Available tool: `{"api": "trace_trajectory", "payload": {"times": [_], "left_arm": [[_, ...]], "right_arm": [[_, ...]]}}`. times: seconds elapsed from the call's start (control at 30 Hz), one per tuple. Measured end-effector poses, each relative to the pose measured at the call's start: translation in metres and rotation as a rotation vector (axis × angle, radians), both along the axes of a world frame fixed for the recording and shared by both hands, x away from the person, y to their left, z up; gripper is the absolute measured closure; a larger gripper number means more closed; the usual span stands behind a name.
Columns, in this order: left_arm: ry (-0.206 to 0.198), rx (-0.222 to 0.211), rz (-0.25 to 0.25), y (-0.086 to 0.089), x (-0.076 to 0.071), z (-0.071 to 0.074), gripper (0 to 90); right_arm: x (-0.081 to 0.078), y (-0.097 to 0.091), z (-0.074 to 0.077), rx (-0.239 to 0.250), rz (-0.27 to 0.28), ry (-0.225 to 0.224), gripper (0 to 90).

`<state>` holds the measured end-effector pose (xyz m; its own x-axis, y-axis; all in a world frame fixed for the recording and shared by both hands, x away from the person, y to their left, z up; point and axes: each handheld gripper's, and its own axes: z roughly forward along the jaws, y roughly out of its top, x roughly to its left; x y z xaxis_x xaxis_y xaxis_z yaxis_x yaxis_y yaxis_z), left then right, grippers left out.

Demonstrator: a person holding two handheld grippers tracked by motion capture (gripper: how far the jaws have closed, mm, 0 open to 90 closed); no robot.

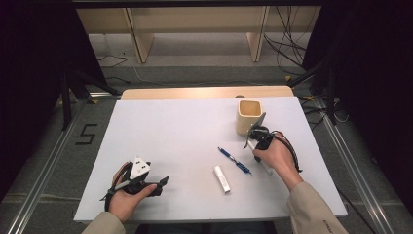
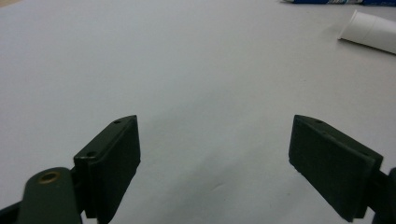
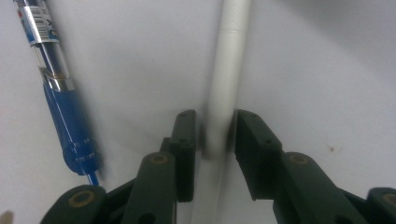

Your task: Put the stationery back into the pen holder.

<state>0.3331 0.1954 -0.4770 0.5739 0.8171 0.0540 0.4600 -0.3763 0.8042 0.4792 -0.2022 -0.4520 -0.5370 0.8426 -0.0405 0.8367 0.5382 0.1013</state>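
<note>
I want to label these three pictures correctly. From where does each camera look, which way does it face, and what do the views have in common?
High view: above the person's side, facing forward and down on the white table; both forearms, left gripper, right gripper.
Left gripper view: low, along its open jaws across bare table toward the white tube.
Right gripper view: close over the table, its jaws around a white stick, blue pen beside.
Shared: the blue pen shows in both the high view and the right gripper view.
</note>
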Motion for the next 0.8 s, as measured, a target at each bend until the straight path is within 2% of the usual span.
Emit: {"api": "trace_trajectory", "payload": {"times": [0.8], "left_arm": [[-0.002,-0.002,0.002,0.0002,-0.0003,0.0002,16.5]], "right_arm": [[0.0018,0.001,-0.0001,0.007,-0.003,0.013,75.7]]}}
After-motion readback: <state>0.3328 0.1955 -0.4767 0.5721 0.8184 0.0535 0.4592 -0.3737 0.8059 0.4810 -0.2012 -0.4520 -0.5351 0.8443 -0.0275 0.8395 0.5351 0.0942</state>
